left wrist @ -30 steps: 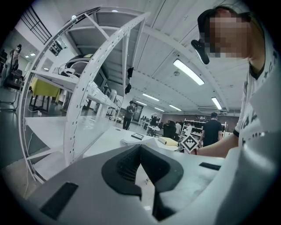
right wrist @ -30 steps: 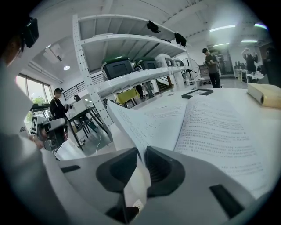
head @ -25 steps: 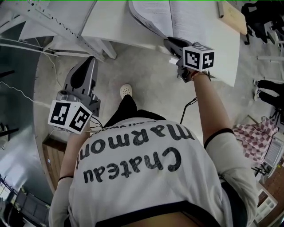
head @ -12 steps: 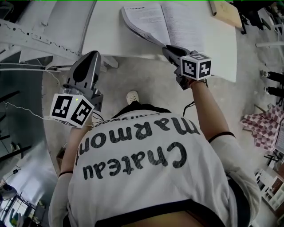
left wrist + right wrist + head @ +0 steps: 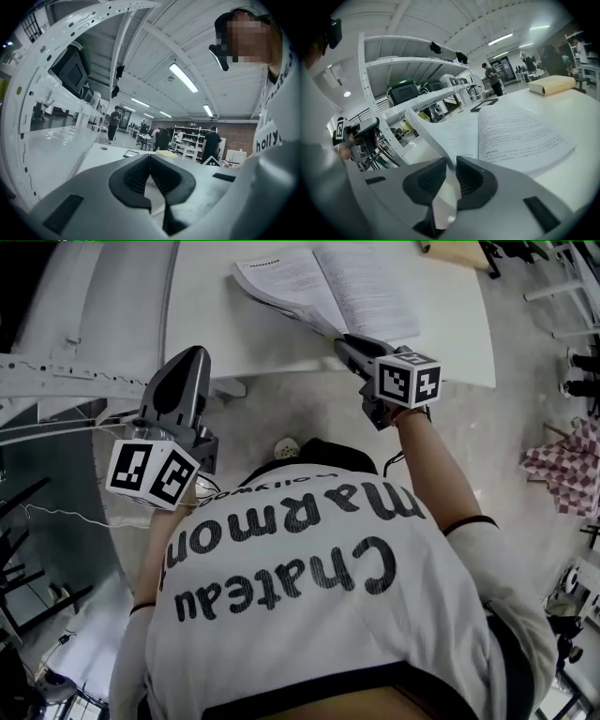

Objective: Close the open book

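**Open book** (image 5: 319, 282), 1: lies on the white table (image 5: 225, 324), near its front edge, spread to two printed pages. Not yet closed; its left half is raised at the near corner.
**Right gripper** (image 5: 349, 341), 1: clamped on that raised left half.
Remaining, by judgement: swing the left half over onto the right page and let go.
**Left gripper** (image 5: 195, 356), 1: jaws together, empty, well apart from the book.
**Tan closed book** (image 5: 552, 84), 1: far side of the table.
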Demonstrator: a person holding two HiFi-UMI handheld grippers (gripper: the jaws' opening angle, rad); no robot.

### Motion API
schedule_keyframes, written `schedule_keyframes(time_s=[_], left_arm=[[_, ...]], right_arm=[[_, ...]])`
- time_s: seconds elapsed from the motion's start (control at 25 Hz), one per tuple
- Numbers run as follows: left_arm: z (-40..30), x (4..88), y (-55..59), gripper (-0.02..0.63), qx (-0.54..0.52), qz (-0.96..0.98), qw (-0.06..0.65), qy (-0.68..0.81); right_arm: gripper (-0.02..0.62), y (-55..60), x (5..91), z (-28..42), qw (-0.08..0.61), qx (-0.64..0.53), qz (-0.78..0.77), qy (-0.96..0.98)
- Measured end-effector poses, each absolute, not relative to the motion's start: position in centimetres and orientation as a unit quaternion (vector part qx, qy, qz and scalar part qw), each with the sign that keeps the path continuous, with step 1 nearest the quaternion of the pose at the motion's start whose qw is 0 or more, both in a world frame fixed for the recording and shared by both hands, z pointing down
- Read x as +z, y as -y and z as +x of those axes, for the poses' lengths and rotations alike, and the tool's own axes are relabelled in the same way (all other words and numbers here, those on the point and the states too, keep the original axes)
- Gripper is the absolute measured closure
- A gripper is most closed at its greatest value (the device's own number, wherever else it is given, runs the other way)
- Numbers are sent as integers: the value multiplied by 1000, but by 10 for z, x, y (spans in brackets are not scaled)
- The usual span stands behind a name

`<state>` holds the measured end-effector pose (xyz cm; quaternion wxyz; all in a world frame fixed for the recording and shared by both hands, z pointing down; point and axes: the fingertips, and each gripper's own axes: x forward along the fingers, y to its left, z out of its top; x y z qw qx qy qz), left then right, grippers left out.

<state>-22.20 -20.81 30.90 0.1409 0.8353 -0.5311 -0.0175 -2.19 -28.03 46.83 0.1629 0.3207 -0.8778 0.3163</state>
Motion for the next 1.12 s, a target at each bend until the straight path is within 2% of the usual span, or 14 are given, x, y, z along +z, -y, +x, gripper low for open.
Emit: schedule_keyframes(time_s=[0.28,1.12], left_arm=[[-209,311,215,581,-15,845,146,514],[-186,318,226,581,1,846,159,508]], right_arm=[[514,283,465,-14,113,352,345,862],[514,285,465,-7,39,429,337,837]])
